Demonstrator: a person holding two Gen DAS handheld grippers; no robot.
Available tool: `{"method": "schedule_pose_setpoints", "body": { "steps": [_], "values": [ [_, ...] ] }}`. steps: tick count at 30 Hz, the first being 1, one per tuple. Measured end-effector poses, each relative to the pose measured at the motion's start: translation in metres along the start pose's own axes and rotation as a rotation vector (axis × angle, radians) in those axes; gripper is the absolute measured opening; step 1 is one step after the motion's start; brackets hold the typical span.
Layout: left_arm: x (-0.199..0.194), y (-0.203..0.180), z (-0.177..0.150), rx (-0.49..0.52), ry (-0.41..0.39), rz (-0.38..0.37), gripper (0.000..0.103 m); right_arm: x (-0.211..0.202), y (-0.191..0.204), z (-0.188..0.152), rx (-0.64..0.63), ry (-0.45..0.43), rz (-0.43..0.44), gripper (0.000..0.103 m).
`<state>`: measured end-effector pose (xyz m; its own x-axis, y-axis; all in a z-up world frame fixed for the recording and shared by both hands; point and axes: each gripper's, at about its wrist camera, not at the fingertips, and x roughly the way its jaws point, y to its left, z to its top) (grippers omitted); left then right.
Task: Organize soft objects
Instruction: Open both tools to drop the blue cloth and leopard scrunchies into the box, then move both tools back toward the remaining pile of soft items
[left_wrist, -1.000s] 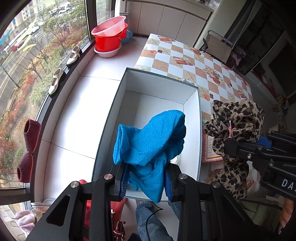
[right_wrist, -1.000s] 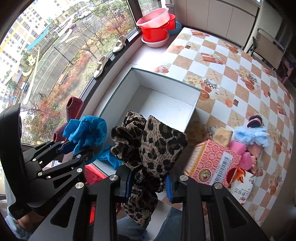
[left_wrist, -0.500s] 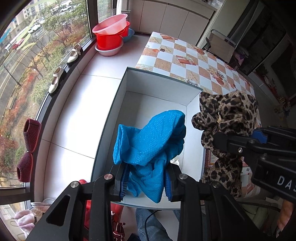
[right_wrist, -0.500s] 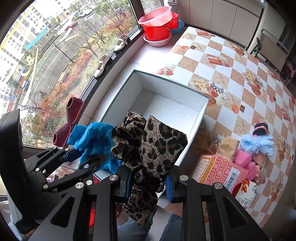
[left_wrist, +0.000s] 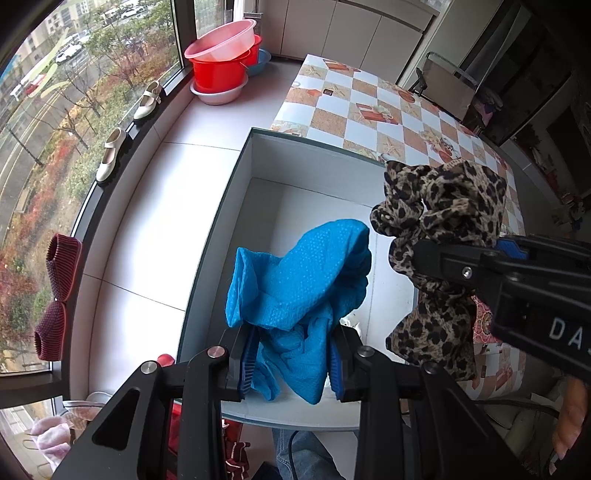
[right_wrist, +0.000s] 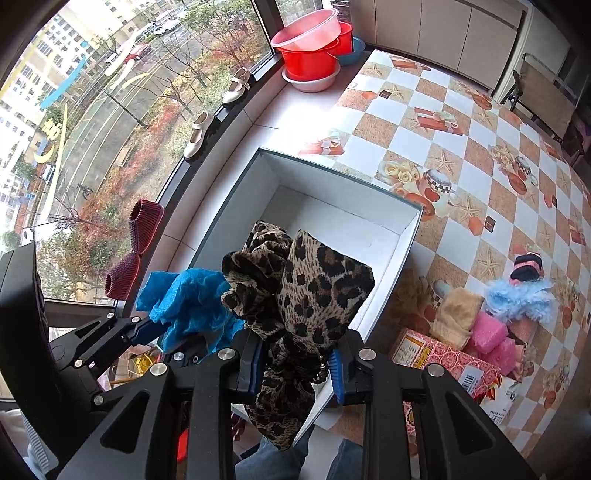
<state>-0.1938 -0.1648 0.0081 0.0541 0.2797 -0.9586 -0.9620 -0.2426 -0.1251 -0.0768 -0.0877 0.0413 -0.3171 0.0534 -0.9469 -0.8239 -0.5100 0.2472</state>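
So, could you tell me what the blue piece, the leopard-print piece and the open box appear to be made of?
Blue piece: thin crinkly fabric, dotted texture, matte, possibly nonwoven. Leopard-print piece: light woven cloth, ruffled, slightly sheer at its edges. Box: likely stiff cardboard, smooth white walls.

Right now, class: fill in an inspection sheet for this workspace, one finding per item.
Surface: checked tablecloth.
Job's things: white box holds nothing yet; blue cloth and leopard cloth held above it.
Clutter: soft toys, patterned carton.
Grippers: left gripper shut on blue cloth; right gripper shut on leopard cloth.
Cables: nothing seen.
Surroundings: stacked basins, shoes on the windowsill.
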Motion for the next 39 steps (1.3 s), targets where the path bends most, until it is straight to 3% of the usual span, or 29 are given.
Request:
{"method": "schedule_pose_setpoints", "body": {
  "steps": [11,13,16,17,19,20,21,25,27,39],
  "values": [
    [0.011,0.005,0.007,-0.033,0.019,0.000,0.035,0.016,-0.008,0.013,0.020,0.015,0.003,0.029],
    [0.015,0.005,0.008,-0.036,0.027,-0.002,0.038,0.019,-0.010,0.015,0.025,0.021,0.004,0.029],
    [0.017,0.004,0.010,-0.036,0.026,0.003,0.052,0.021,-0.013,0.018,0.028,0.018,-0.001,0.029],
    [0.016,0.005,0.009,-0.038,0.027,-0.002,0.062,0.021,-0.014,0.019,0.027,0.015,0.004,0.032],
    [0.017,0.005,0.010,-0.044,0.029,-0.003,0.081,0.020,-0.014,0.021,0.027,0.013,0.010,0.049],
    [0.017,0.005,0.010,-0.046,0.032,-0.002,0.085,0.018,-0.015,0.022,0.029,0.006,0.011,0.065],
    [0.018,0.005,0.010,-0.048,0.038,0.000,0.085,0.016,-0.016,0.022,0.032,-0.002,0.015,0.075],
    [0.017,0.007,0.010,-0.071,0.035,0.000,0.093,0.008,-0.019,0.026,0.050,-0.019,0.036,0.080],
    [0.016,0.007,0.011,-0.082,0.027,0.013,0.093,0.005,-0.021,0.028,0.063,-0.024,0.030,0.103],
    [0.006,0.001,0.018,-0.088,0.011,0.017,0.093,-0.010,-0.035,0.024,0.118,-0.050,0.063,0.103]
  ]
}}
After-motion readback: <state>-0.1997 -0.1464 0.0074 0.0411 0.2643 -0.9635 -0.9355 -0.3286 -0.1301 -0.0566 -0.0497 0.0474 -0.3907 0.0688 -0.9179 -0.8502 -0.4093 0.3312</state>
